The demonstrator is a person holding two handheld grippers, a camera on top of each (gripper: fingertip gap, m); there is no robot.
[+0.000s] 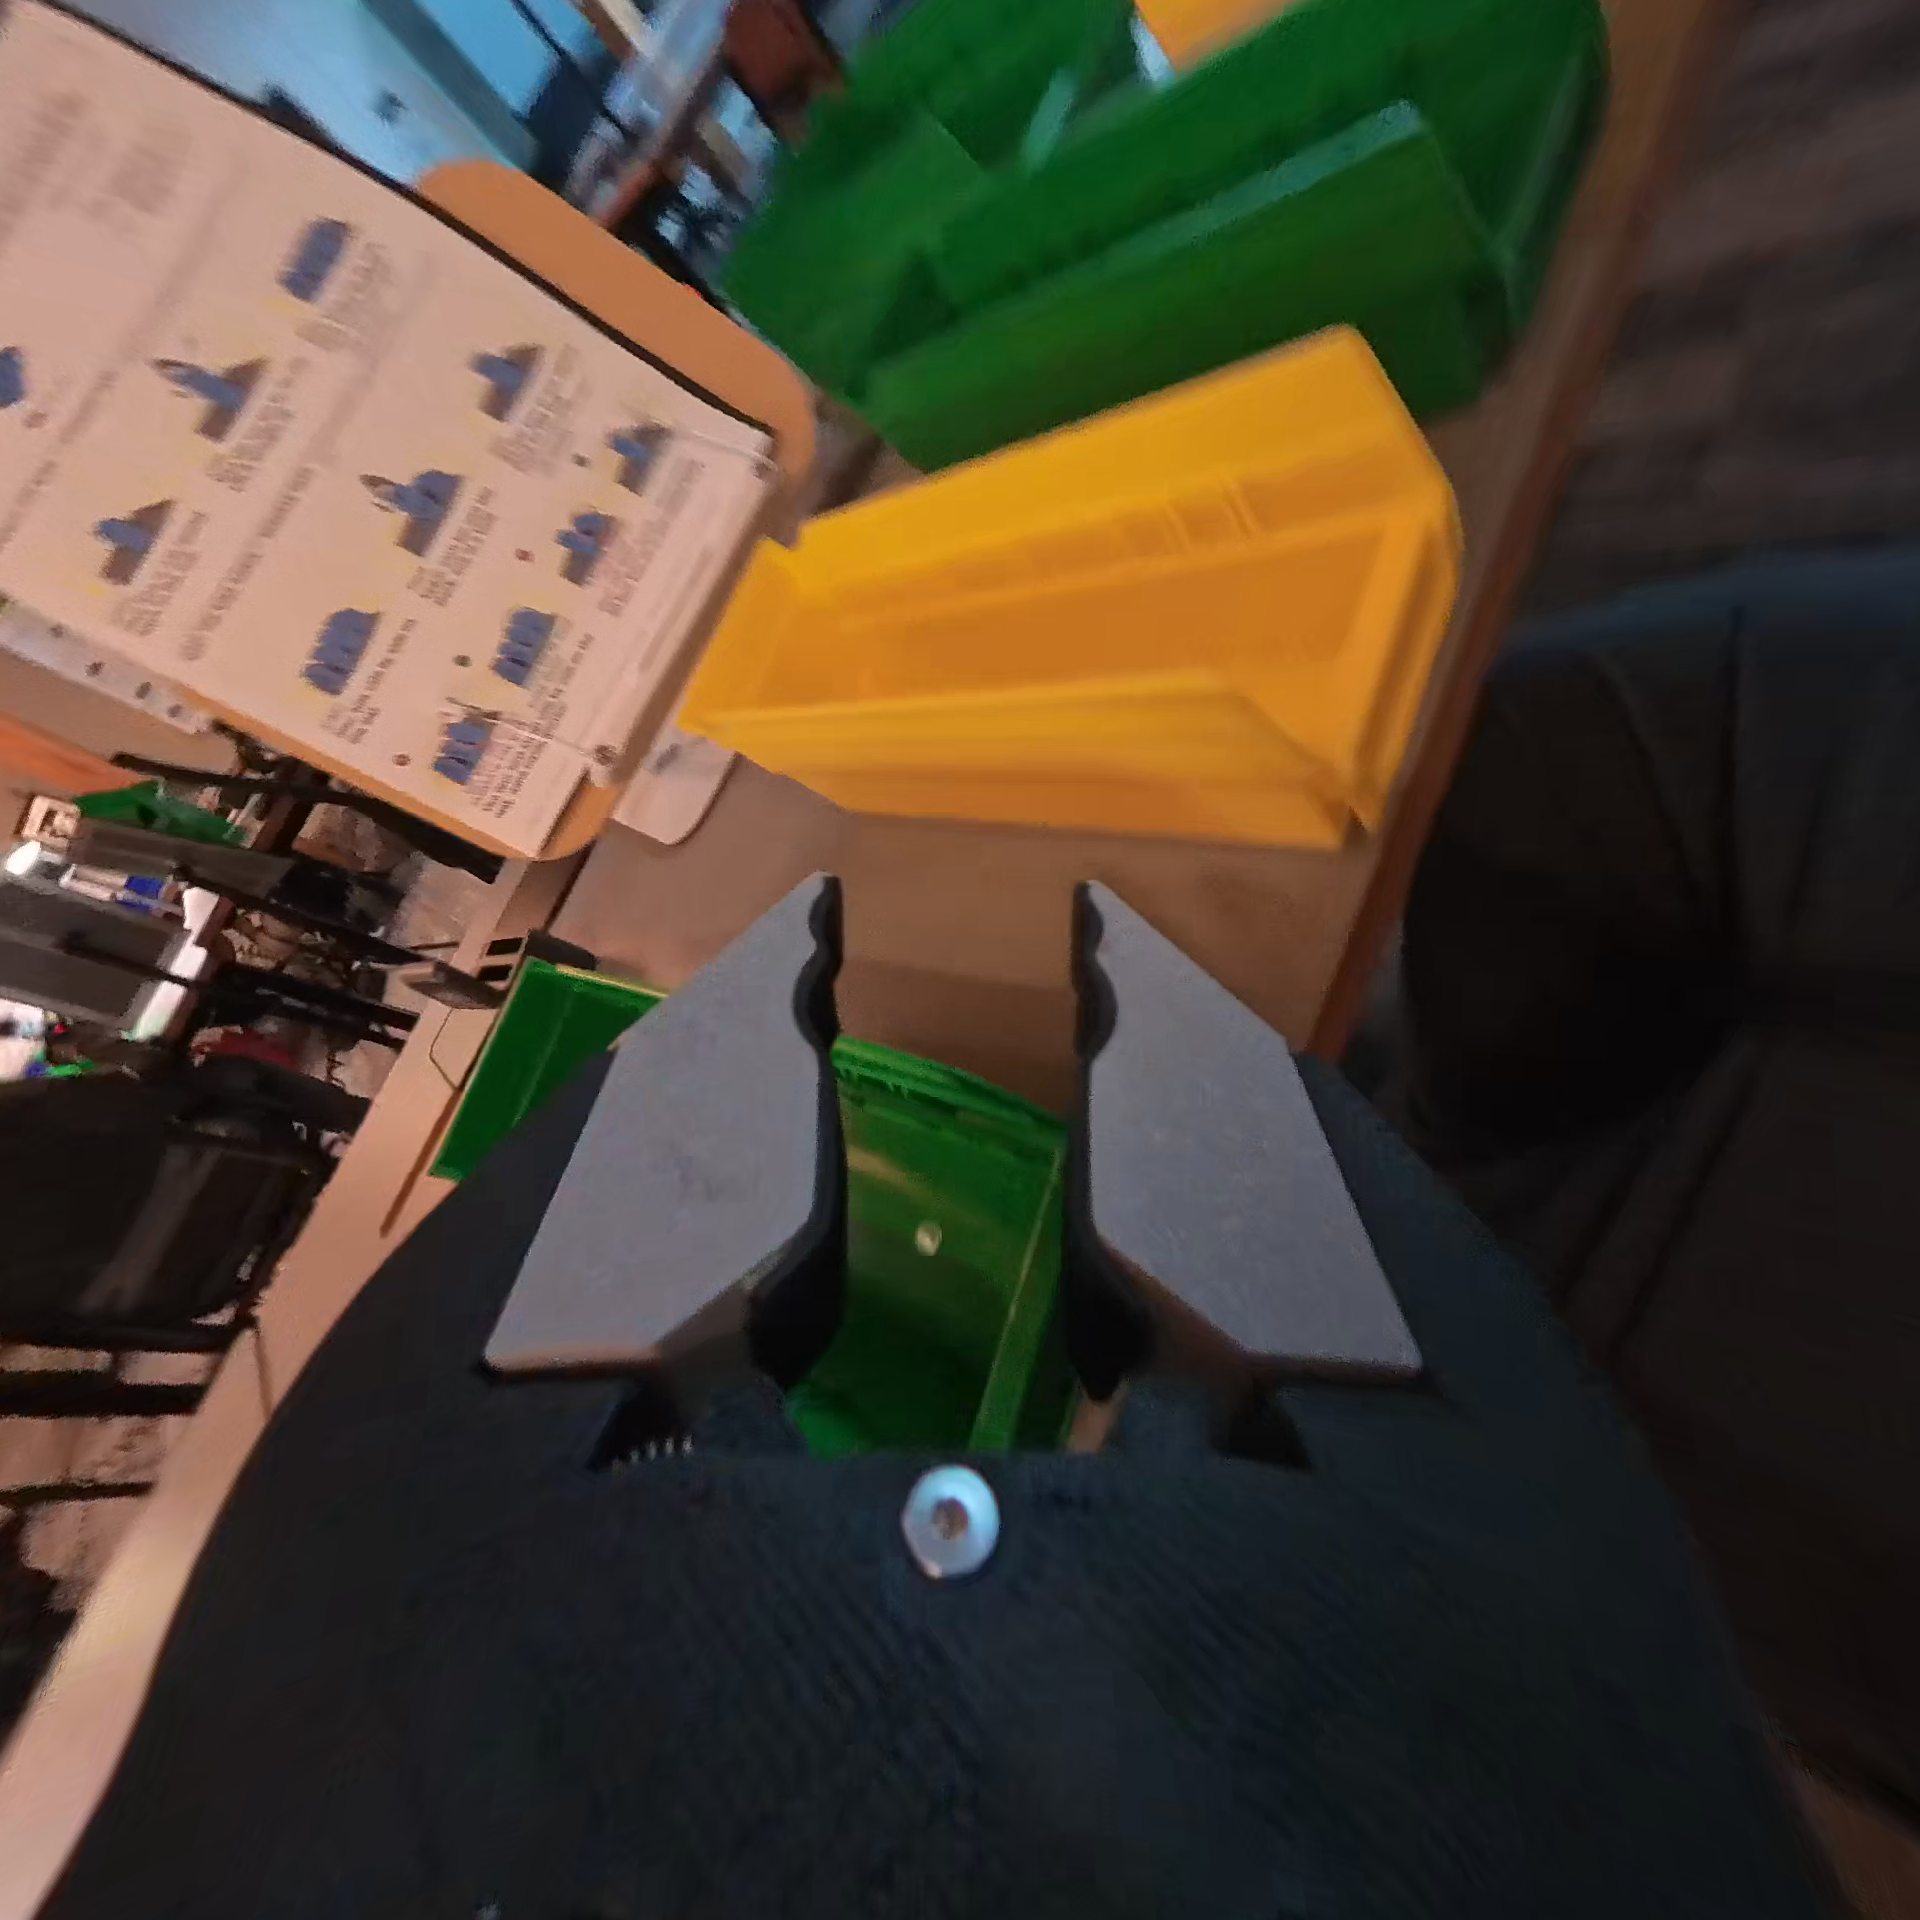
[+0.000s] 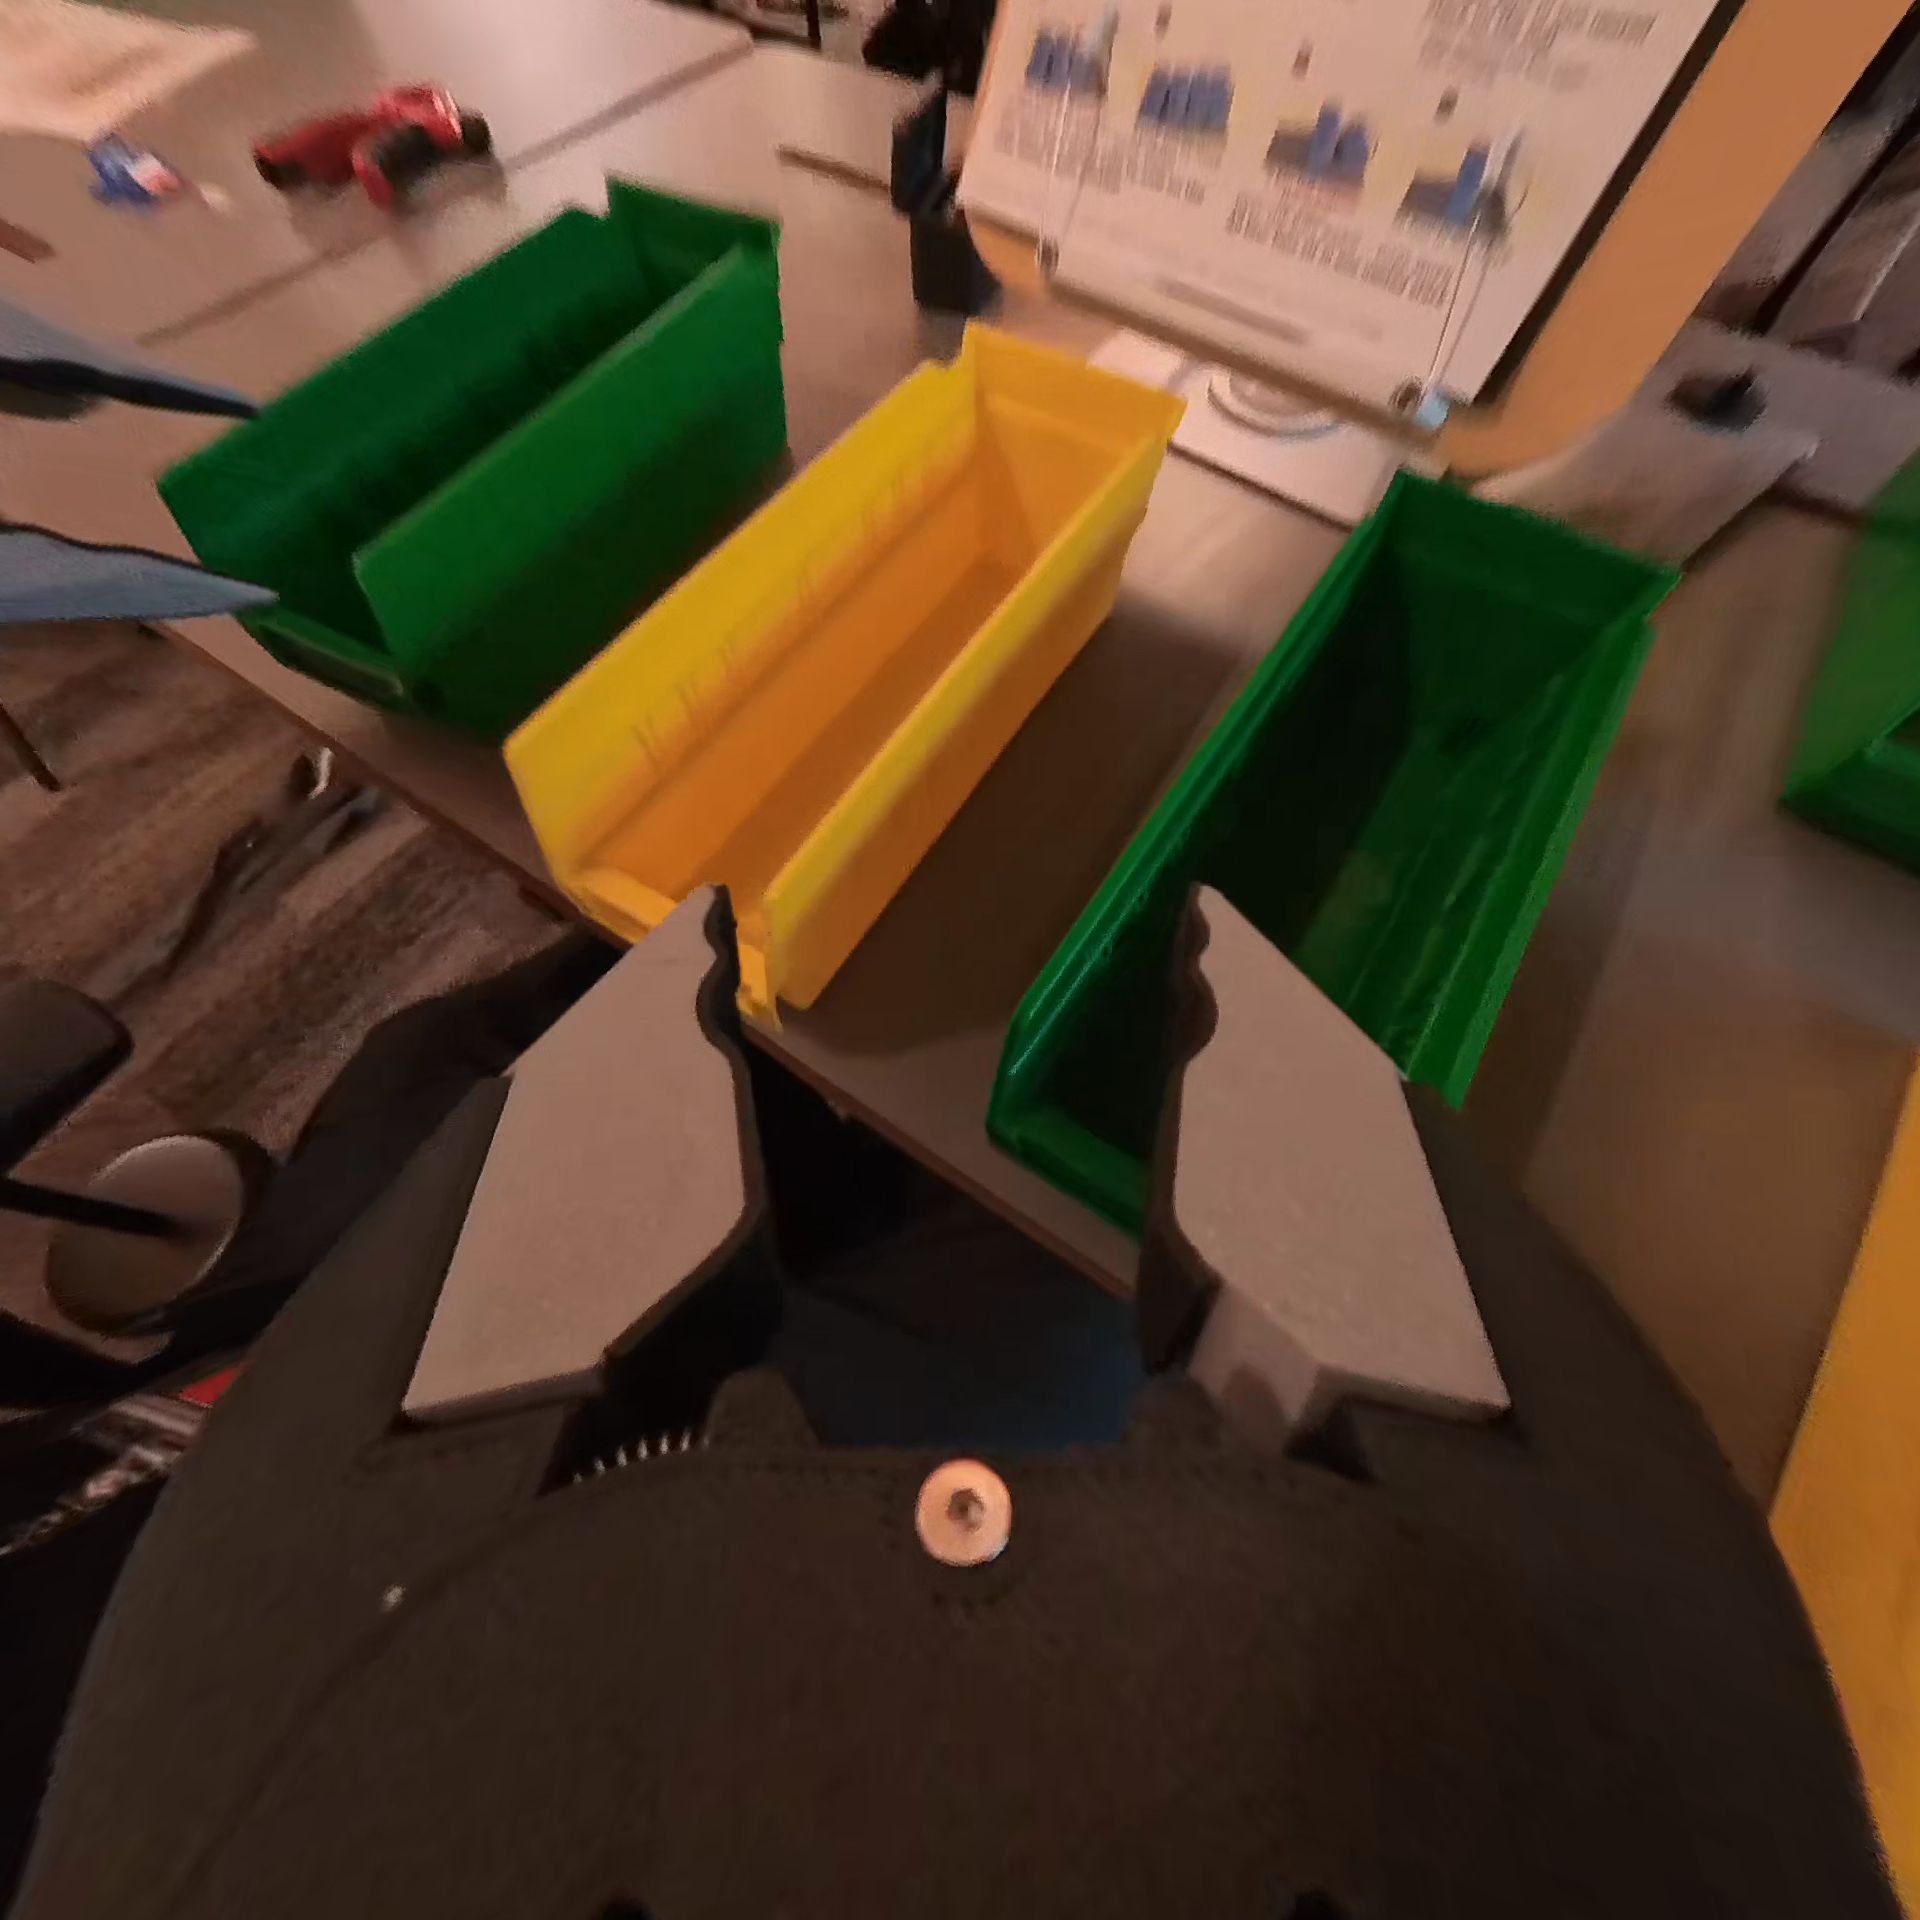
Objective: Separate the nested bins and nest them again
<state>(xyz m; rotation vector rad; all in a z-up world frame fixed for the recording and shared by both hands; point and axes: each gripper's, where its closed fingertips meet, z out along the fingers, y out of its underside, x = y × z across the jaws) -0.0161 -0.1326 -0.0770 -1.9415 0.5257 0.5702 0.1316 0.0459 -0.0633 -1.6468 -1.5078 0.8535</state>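
Along the front edge of the brown wooden table (image 2: pixel 935 1049) three long plastic storage bins stand apart, side by side. Going from the left in the right wrist view: a green open-topped plastic bin (image 2: pixel 488 457), possibly two still nested, since a second wall shows inside it; then a yellow open-topped plastic bin (image 2: pixel 831 665); then a second, deeper-looking green plastic bin (image 2: pixel 1382 790) nearest the right gripper (image 2: pixel 956 956). That black two-finger tool hangs with its jaws spread wide and nothing between them, just short of the table edge, between the yellow bin's front corner and the green bin's front lip. The left gripper (image 1: pixel 956 935) is likewise parted and empty, poised above a small green bin (image 1: pixel 935 1226) seen down between its fingers. I'd judge the separating largely done and the re-nesting about to start; to do it well, take one bin by a long side wall near the middle, lift it level, and line its ends up squarely over the next before lowering, so it doesn't wedge crooked. Both views are smeared, so rims and ribs are soft. A white instruction board (image 2: pixel 1299 156) stands behind, and a further green piece (image 2: pixel 1860 727) is cut off at the right.
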